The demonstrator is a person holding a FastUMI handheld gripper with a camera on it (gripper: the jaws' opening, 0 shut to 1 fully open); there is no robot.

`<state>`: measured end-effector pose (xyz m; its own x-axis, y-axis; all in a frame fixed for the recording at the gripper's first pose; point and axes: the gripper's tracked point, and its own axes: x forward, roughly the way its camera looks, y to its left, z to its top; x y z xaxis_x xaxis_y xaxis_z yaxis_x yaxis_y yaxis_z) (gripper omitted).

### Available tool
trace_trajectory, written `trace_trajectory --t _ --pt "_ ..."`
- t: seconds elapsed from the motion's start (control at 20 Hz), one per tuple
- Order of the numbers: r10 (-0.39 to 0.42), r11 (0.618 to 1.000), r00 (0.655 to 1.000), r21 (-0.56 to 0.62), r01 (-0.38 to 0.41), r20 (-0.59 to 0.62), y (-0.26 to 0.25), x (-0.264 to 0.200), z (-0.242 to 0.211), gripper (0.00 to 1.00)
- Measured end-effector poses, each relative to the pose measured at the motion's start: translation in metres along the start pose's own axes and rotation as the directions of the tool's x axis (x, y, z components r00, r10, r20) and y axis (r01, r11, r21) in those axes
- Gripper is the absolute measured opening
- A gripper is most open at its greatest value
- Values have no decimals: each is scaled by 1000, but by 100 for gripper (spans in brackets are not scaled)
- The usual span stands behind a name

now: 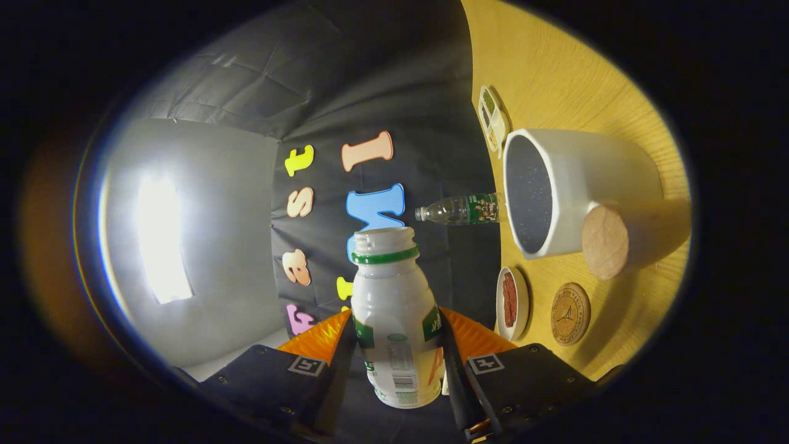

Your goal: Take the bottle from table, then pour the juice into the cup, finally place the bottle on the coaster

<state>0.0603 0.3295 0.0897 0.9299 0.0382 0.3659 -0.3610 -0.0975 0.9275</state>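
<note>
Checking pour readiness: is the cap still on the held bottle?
No, the bottle held between the gripper fingers has an open, uncapped neck.

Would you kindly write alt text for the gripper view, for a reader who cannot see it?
The gripper is shut on an uncapped white bottle between its fingers, in a view rolled sideways. Beyond it on the yellow wooden table stand a white cup with a wooden handle, a round coaster, a small dish and a clear plastic bottle.

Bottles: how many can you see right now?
2. The white juice bottle is clamped between the gripper fingers, uncapped. A clear water bottle stands on the table beyond the white cup. Others may be hidden.
</note>
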Motion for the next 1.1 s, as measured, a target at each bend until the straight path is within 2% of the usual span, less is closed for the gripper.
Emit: trace_trajectory --t 0.45,1.1 --pt "17 997 1000 80 -17 7 9 5 -6 69" --pt "46 993 999 112 -46 -1 18 10 -15 69"
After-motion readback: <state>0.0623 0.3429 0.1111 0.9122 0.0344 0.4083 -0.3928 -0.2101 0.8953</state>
